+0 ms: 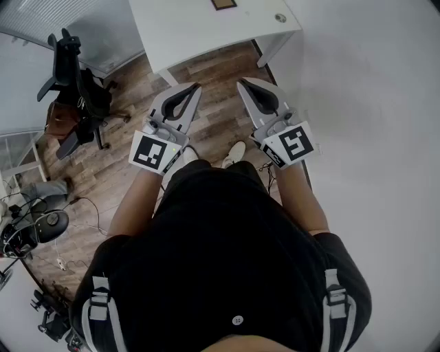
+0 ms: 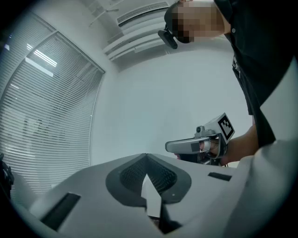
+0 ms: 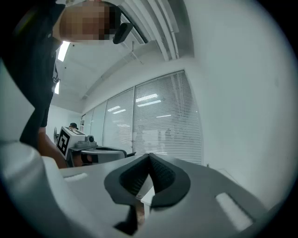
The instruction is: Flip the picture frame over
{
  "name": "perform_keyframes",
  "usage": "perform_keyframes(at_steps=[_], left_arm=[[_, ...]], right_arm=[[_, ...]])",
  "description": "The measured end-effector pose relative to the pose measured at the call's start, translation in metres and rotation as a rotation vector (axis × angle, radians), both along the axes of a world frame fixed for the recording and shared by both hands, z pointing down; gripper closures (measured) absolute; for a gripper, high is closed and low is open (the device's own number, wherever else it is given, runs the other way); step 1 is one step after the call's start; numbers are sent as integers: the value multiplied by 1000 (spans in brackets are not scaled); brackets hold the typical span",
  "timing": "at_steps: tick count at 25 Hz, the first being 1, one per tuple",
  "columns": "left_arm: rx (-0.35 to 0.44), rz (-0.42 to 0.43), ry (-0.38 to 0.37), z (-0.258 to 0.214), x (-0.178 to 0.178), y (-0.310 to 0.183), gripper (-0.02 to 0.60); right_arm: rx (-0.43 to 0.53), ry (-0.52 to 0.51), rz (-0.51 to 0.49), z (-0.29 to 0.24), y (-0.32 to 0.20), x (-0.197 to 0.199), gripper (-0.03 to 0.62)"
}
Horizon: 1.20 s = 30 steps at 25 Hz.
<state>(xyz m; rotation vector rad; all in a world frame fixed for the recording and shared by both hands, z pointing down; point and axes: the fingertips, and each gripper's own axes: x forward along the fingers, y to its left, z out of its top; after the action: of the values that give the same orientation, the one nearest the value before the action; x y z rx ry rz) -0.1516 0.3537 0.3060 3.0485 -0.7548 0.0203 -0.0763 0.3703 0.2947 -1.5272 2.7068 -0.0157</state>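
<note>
The picture frame [image 1: 223,4], dark-edged, lies on the white table [image 1: 199,31] at the top of the head view, cut off by the picture's edge. Both grippers are held level in front of the person's body, well short of the table, with nothing in them. My left gripper [image 1: 197,86] is shut, its jaws pressed together in the left gripper view [image 2: 146,157]. My right gripper [image 1: 241,84] is shut too, as the right gripper view shows [image 3: 149,156]. Each gripper view shows the other one beside it: the right gripper [image 2: 198,145] and the left gripper [image 3: 91,151].
A small round object [image 1: 280,18] sits near the table's right corner. A black office chair [image 1: 72,79] stands at the left on the wood floor [image 1: 213,117]. Cables and gear [image 1: 31,227] lie at the lower left. A white wall [image 1: 371,103] runs along the right.
</note>
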Motion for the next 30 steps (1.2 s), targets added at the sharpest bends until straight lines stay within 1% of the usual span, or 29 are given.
perform_keyframes(at_steps=[3,5,10,13,16,19,23,26,28,30], left_arm=[[33,-1,6,-7,-4,-7,576],[42,-3,7,-8,-5,-7,575],[38,-9,-6,-4,-10,-8,575],[34,-15,-12,-2,-13,-8,575],[23,-25,0,-4,-15,-8,575],[27,-24,-11,-2,-15,-8,574],[34,-27,-20,-2,-12,-9,545],[32,-29,-24,-3,-11,-11,490],[27,-29,-23,-3,-11,-12,452],[22,-28,-22,-3,-11,-14,391]], right_arm=[[8,7,1,-2,-4,-4,585],[10,2,5,-1,-4,-4,585],[4,-40,35,1,-4,0,585],[2,-33,39,2,-2,-1,585],[-3,-23,39,3,-1,-1,585],[-6,-22,39,4,0,0,583],[-2,-26,35,3,0,4,574],[-10,-9,34,3,-3,6,522],[-15,6,33,3,-5,6,460],[-20,17,27,4,-6,6,395]])
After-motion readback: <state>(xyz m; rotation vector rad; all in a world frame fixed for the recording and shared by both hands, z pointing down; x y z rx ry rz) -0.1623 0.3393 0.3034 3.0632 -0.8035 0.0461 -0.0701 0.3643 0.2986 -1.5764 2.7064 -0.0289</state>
